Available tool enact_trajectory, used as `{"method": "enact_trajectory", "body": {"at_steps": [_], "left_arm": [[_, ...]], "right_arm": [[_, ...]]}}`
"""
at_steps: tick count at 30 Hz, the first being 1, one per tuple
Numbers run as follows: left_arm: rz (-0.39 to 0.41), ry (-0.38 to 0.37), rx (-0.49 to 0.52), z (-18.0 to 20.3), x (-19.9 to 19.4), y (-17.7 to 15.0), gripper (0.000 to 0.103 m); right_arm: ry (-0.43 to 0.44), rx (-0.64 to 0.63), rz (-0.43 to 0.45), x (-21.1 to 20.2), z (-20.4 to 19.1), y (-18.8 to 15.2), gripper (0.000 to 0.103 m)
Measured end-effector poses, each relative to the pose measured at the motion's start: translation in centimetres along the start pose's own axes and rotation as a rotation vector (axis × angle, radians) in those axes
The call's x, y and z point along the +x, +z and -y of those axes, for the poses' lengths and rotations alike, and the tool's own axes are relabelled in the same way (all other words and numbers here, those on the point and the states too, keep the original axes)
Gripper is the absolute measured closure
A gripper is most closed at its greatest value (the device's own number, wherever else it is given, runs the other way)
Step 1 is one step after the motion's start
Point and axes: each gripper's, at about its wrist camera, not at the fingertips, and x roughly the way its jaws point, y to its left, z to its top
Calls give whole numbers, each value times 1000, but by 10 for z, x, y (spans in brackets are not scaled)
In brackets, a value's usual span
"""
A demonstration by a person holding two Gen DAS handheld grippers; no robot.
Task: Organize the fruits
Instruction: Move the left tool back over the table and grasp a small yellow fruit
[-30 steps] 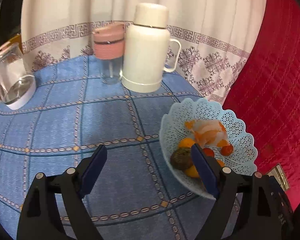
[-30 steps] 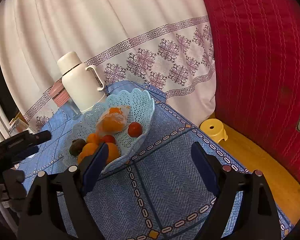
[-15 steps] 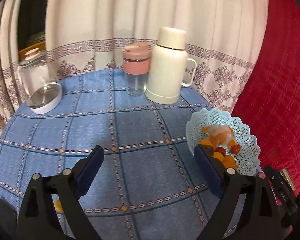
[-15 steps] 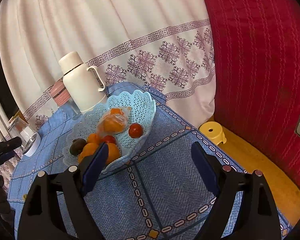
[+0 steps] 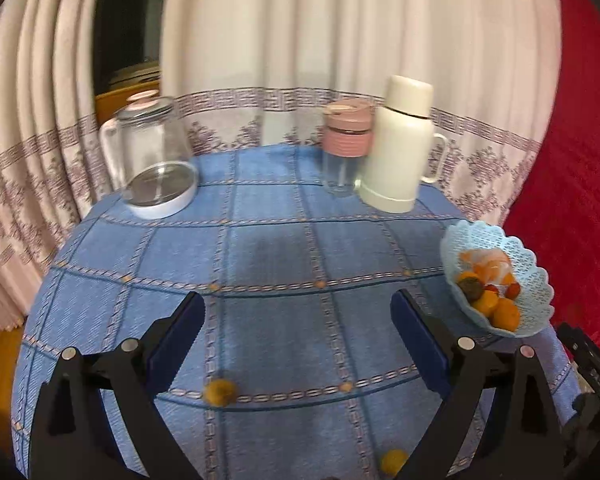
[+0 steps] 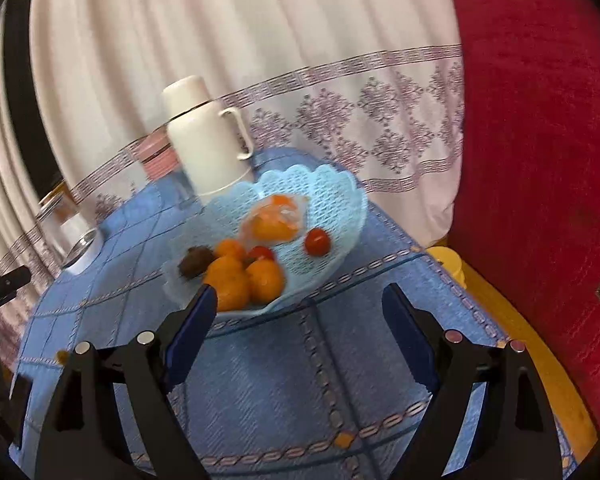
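A light blue lattice basket (image 5: 528,264) (image 6: 336,196) stands at the table's right edge. It holds several oranges, a dark brown fruit (image 6: 196,260), small red tomatoes (image 6: 317,241) and a bagged orange (image 6: 274,222). Two small orange fruits lie loose on the blue cloth, one (image 5: 219,392) near my left finger and one (image 5: 394,473) at the bottom edge. My left gripper (image 5: 298,334) hovers over the cloth with its jaws opening and nothing between them. My right gripper (image 6: 300,326) stands open just in front of the basket, holding nothing.
A white thermos (image 5: 400,148) (image 6: 206,136), a pink-lidded glass cup (image 5: 346,148) and a glass jug (image 5: 152,160) stand along the table's far side. White curtains hang behind, a red padded wall on the right. A yellow stool (image 6: 448,258) sits on the floor.
My left gripper has pulled back and swung left, away from the basket, so the whole table and two loose fruits now show. The right gripper has drawn a little closer to the basket.
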Motion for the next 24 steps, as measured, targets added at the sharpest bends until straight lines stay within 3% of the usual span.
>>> {"method": "enact_trajectory", "body": {"at_steps": [14, 24], "left_arm": [[-52, 90, -108, -68, 5, -27, 10], [-123, 125, -91, -69, 31, -55, 10]], "right_arm": [[154, -119, -67, -8, -64, -17, 17], [205, -186, -133, -3, -96, -40, 17]]}}
